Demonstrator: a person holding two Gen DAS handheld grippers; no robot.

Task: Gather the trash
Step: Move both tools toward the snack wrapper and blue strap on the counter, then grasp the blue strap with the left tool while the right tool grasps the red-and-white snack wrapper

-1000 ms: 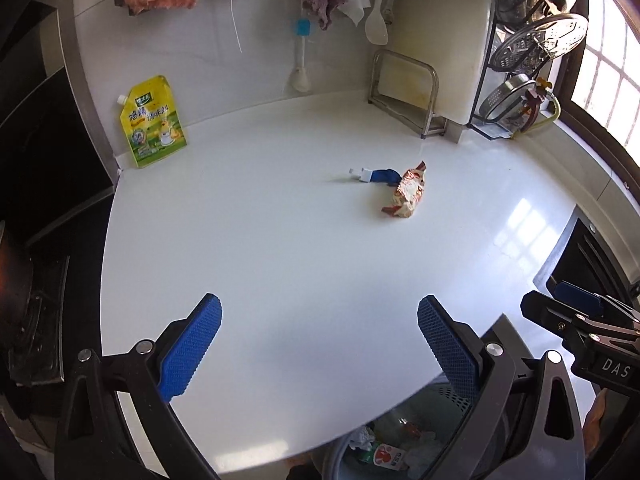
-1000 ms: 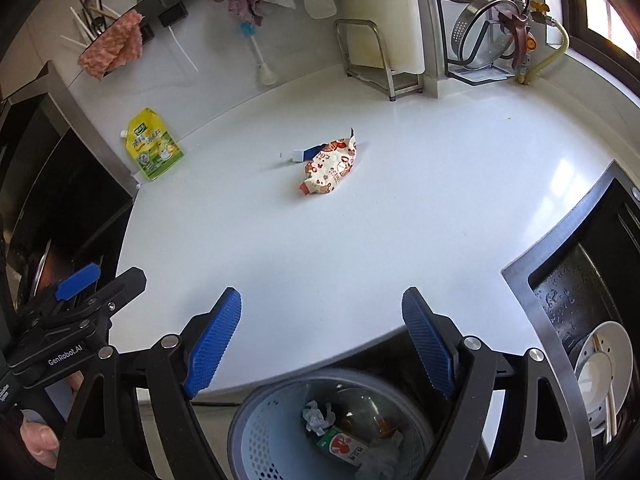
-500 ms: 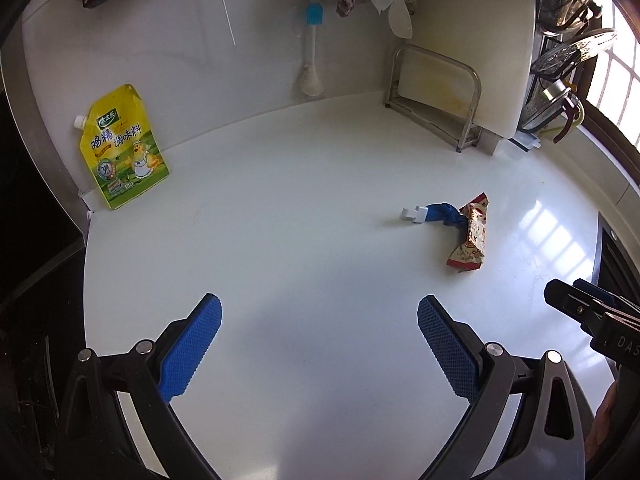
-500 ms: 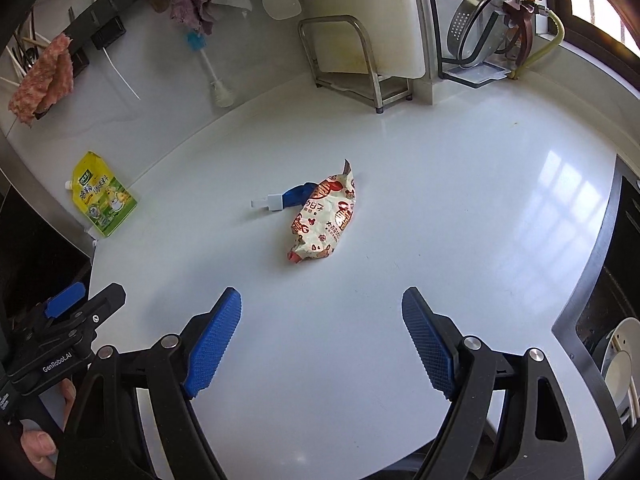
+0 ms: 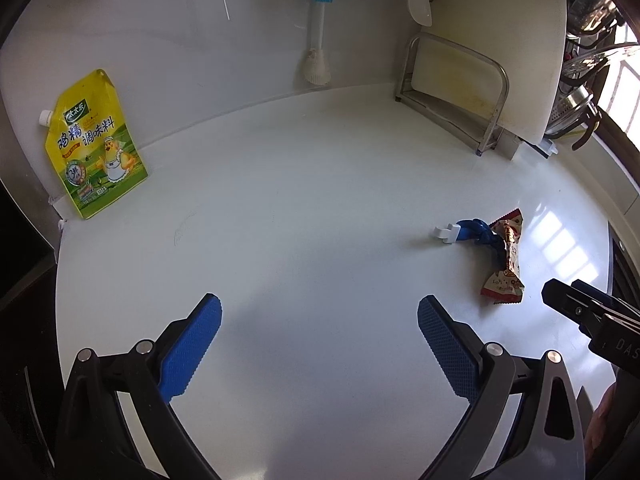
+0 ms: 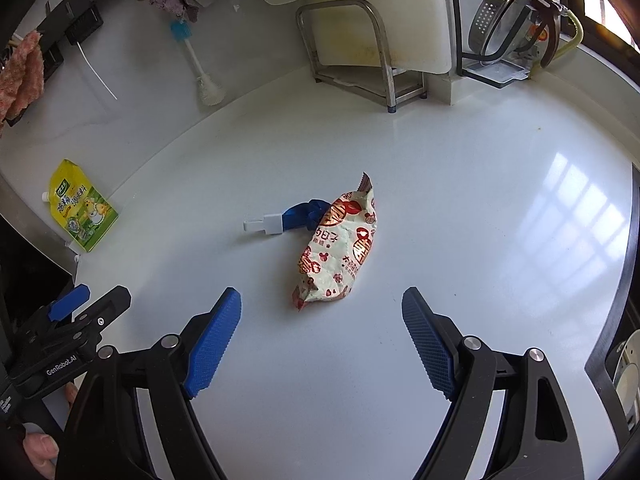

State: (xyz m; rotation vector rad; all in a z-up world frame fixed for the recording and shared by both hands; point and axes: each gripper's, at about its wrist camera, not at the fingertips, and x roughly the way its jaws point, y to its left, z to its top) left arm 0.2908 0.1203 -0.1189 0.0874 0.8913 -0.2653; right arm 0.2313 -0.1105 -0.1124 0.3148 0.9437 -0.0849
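While both tongs [image 5: 319, 342] [image 6: 321, 338] gape empty, snack wrapper [image 6: 338, 256] touching blue clip [image 6: 288, 218]; yellow pouch [image 5: 94, 144] well apart

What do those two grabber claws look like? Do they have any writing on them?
Both match. The left gripper and right gripper each have two black arms with silver bolts, ending in blue fingers with a bumpy grid texture. Seen from the side, one body reads "GenRobot.AI", the other "DAS", in white letters.

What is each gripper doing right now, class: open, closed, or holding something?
Left gripper: open, holding nothing.
Right gripper: open, holding nothing; the snack wrapper lies ahead of it, untouched.
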